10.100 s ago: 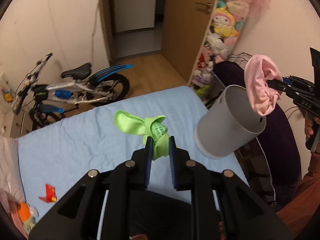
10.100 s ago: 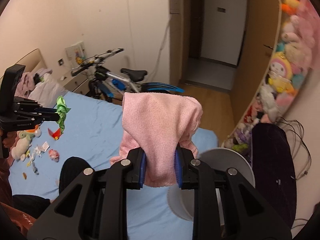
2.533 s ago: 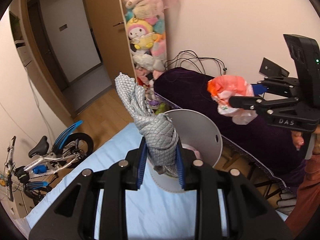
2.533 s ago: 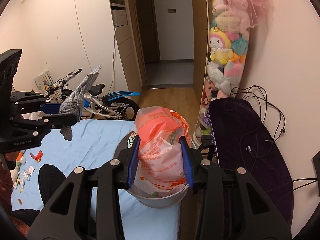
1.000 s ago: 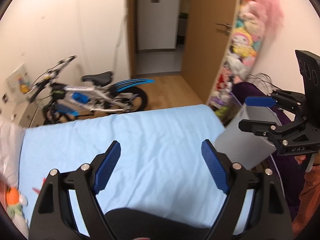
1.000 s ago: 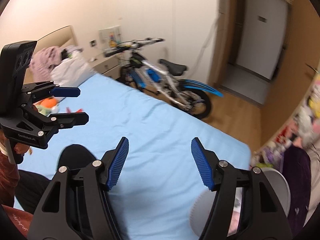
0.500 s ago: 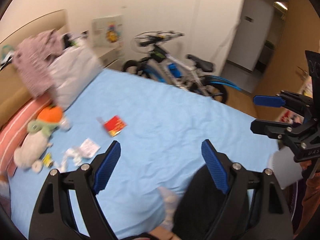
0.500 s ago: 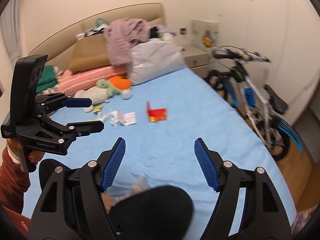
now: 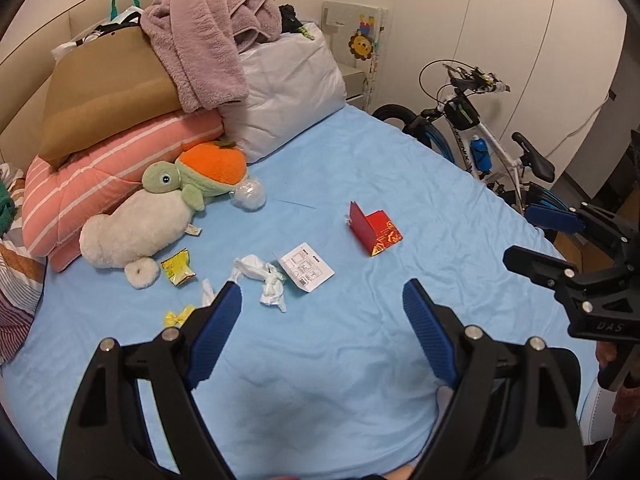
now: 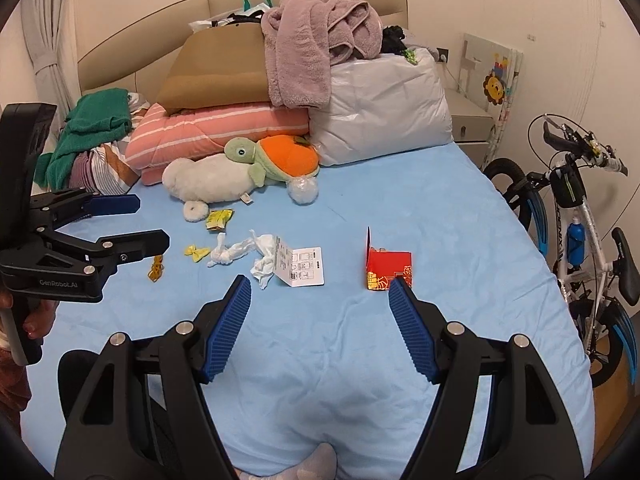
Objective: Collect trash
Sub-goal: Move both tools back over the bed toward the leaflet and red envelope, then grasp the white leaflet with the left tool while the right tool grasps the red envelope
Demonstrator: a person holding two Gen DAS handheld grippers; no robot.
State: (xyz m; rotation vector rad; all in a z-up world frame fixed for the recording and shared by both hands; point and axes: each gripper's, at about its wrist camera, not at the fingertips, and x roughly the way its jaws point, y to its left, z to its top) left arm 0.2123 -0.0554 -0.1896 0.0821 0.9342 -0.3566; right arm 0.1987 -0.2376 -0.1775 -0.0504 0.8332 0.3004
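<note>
Trash lies on the blue bed sheet [image 9: 360,360]: a red envelope [image 9: 374,229] [image 10: 386,268], a white leaflet [image 9: 306,267] [image 10: 302,266], crumpled white tissues [image 9: 264,276] [image 10: 248,254], a yellow wrapper [image 9: 178,267] [image 10: 219,217] and small yellow scraps [image 9: 176,316] [image 10: 197,251]. My left gripper [image 9: 320,308] is open and empty, above the sheet just short of the tissues and leaflet. My right gripper [image 10: 320,298] is open and empty, short of the leaflet and envelope. Each gripper shows in the other's view, right [image 9: 536,236] and left [image 10: 148,222], both open.
Pillows, a purple towel [image 9: 208,32] and a turtle plush [image 9: 192,178] are piled at the headboard. A green garment [image 10: 96,124] lies at far left. A bicycle [image 9: 480,136] [image 10: 580,216] stands beside the bed's right edge. My legs lie under the grippers.
Both grippers have swung from the bin side of the room to the headboard end of the bed; the trash is now straight ahead and nearer. Both stay open and empty.
</note>
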